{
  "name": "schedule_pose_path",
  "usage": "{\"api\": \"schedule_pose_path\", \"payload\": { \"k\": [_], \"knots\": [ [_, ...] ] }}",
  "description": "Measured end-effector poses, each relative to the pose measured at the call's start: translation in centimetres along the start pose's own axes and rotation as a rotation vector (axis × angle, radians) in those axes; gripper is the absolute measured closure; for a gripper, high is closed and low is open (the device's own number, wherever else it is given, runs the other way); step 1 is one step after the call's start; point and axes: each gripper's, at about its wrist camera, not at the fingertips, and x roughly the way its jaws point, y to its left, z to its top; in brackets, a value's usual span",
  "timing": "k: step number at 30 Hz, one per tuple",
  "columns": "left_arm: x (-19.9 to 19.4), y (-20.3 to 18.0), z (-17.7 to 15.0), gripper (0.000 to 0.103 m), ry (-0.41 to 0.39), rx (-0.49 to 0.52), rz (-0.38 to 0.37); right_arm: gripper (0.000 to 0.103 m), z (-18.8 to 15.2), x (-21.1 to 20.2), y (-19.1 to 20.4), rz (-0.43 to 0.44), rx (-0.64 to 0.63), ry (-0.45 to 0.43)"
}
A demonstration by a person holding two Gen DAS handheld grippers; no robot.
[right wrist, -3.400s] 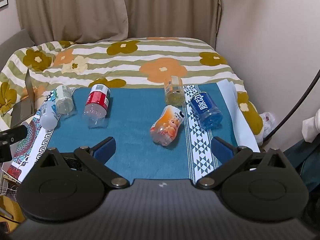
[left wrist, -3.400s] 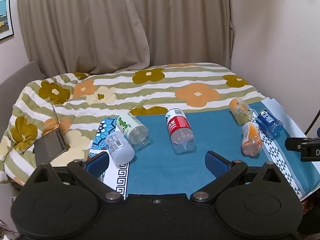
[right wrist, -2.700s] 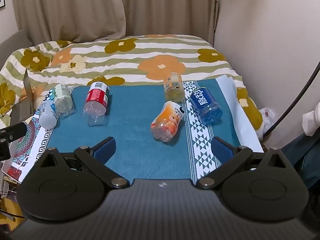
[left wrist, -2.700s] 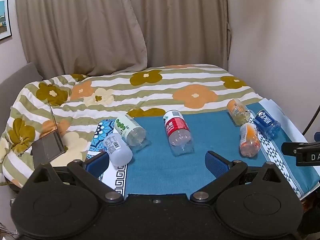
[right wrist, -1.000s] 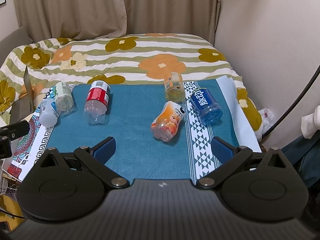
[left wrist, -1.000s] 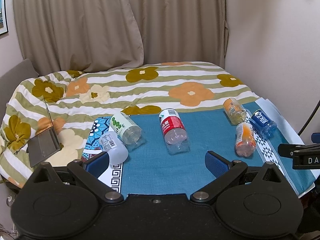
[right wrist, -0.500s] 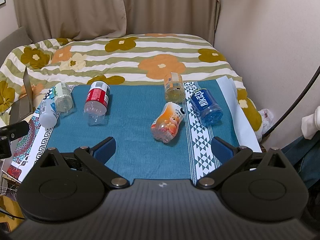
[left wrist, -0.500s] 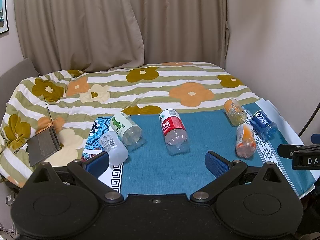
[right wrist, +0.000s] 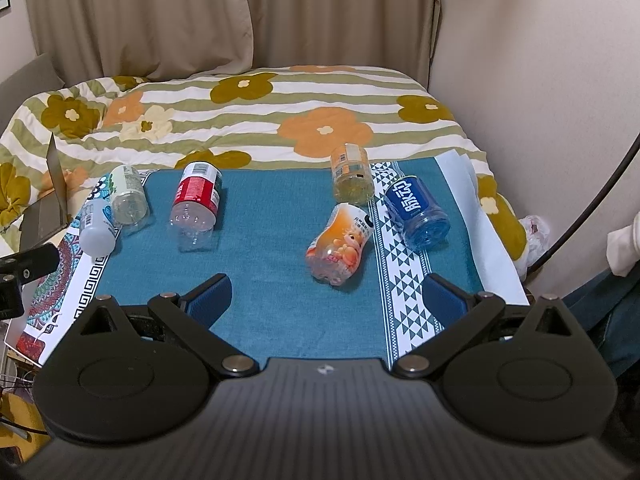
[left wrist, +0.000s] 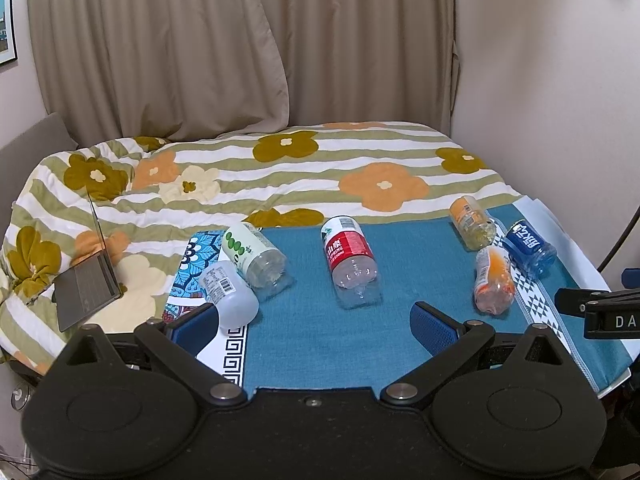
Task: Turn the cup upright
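Note:
Several cut-bottle cups lie on their sides on a teal cloth. From the left: a white cup, a green-dotted cup, a red-label cup, an orange cartoon cup, a yellow-orange cup and a blue cup. My left gripper is open, held short of the white and red-label cups. My right gripper is open, just short of the orange cartoon cup. Neither holds anything.
The cloth lies over a table edge in front of a bed with a flowered striped quilt. An open laptop rests on the quilt at the left. Curtains and a wall stand behind. A black cable hangs at the right.
Both views have shifted only slightly over the last seconds. The cups lie where they were, and both grippers stay open.

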Motion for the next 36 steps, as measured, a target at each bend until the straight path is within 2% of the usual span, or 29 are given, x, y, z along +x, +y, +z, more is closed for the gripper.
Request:
{"api": "schedule_pose_path", "payload": {
  "k": [5, 11, 18, 25, 32, 36],
  "knots": [
    [0.4, 0.3, 0.4, 0.000, 0.027, -0.009, -0.004, 0.000, 0.3, 0.4, 0.1, 0.010, 0.014, 0.018],
    [1.8, 0.4, 0.9, 0.000, 0.070, -0.017, 0.003, 0.000, 1.9, 3.0, -0.5, 0.030, 0.057, 0.070],
    [3.9, 0.0, 0.8, 0.000, 0.127, -0.031, 0.019, 0.000, 4.2, 8.4, -2.1, 0.043, 0.120, 0.136],
    [6.8, -1.1, 0.9, 0.000, 0.168, -0.054, 0.028, 0.000, 5.3, 14.0, -3.7, 0.066, 0.202, 0.161],
    [9.9, -3.1, 0.9, 0.000, 0.201, -0.056, 0.026, 0.000, 5.3, 19.2, -4.9, 0.085, 0.240, 0.227],
    [11.2, -4.1, 0.8, 0.000, 0.217, -0.066, 0.028, 0.005, 4.9, 21.0, -5.6, 0.120, 0.269, 0.268]
  ]
}}
